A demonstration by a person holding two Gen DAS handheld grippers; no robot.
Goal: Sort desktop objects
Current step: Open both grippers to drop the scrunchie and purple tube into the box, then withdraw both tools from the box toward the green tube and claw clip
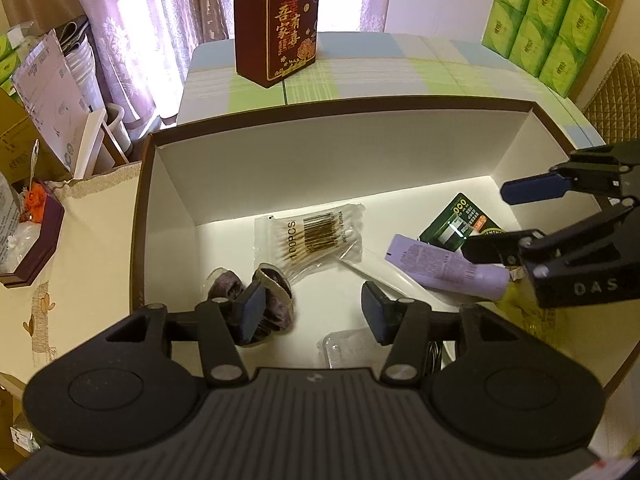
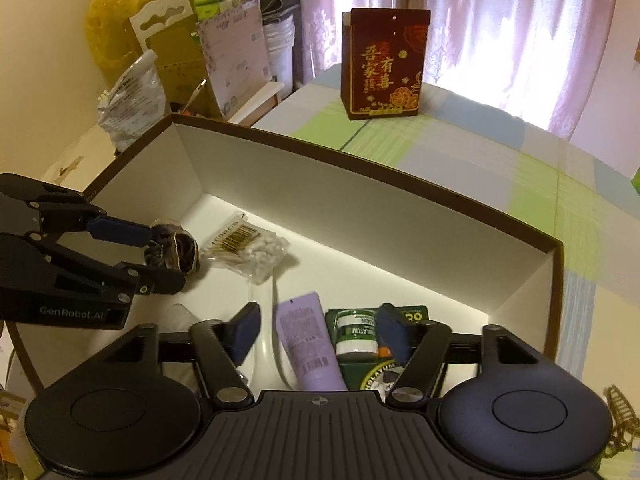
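Note:
A big white box with a brown rim (image 1: 340, 105) (image 2: 360, 200) holds a cotton-swab packet (image 1: 312, 240) (image 2: 248, 248), a lilac tube (image 1: 444, 268) (image 2: 308, 344), a green carded jar pack (image 1: 460, 224) (image 2: 356, 332), a dark purple scrunchie (image 1: 276, 300) (image 2: 180, 252) and a clear plastic piece (image 1: 344, 350). My left gripper (image 1: 316, 312) (image 2: 164, 258) hangs open inside the box, its left finger just in front of the scrunchie. My right gripper (image 2: 320, 332) (image 1: 486, 222) is open above the lilac tube and the green pack, holding nothing.
A dark red gift bag (image 1: 276, 28) (image 2: 384, 64) stands on the plaid tablecloth behind the box. Green tissue packs (image 1: 544, 20) are stacked at the back right. Cartons, bags and a dark tray (image 1: 36, 240) crowd the left side. A hair claw (image 2: 620, 420) lies right of the box.

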